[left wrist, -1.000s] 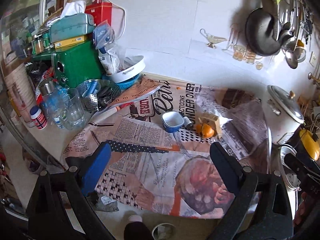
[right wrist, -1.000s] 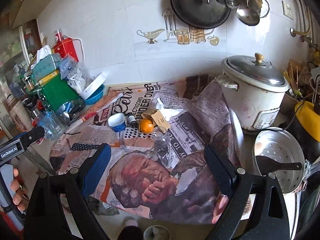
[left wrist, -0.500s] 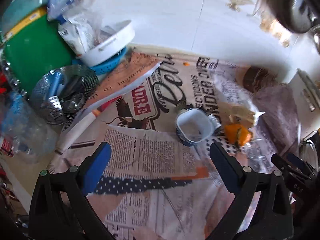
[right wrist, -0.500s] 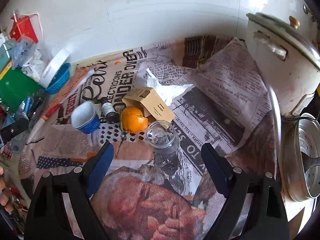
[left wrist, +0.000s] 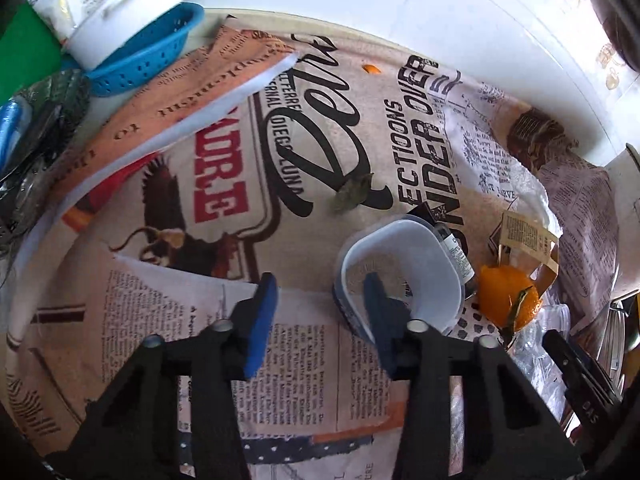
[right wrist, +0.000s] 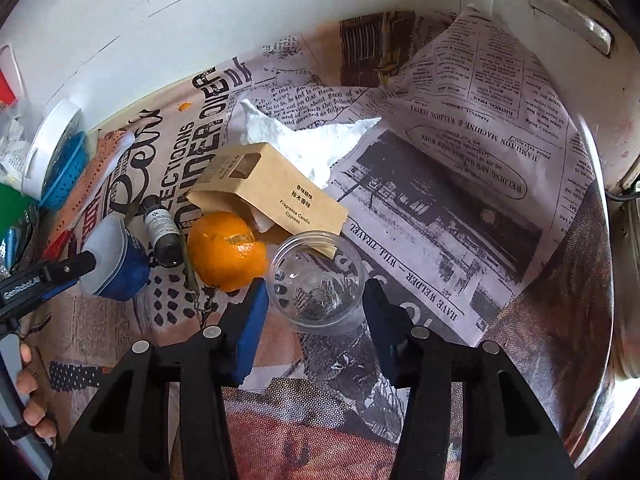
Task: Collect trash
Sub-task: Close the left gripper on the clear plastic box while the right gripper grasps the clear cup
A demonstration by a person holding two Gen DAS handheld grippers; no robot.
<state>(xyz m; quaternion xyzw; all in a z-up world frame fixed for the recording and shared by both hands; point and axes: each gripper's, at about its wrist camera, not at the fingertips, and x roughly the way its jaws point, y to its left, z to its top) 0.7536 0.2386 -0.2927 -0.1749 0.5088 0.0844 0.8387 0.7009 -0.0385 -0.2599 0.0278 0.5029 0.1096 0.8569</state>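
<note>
Both units are pitching steeply down over the newspaper-covered worktop. Left hand-held gripper: jaws have just been closing, now partly open; right finger is sitting inside the blue-and-white cup, left finger outside at 9 o'clock, contact unclear. Right hand-held gripper: jaws have just been closing, bracketing the clear plastic cup; pad contact cannot be told. Orange peel is lying at the cup's 10 o'clock.
</note>
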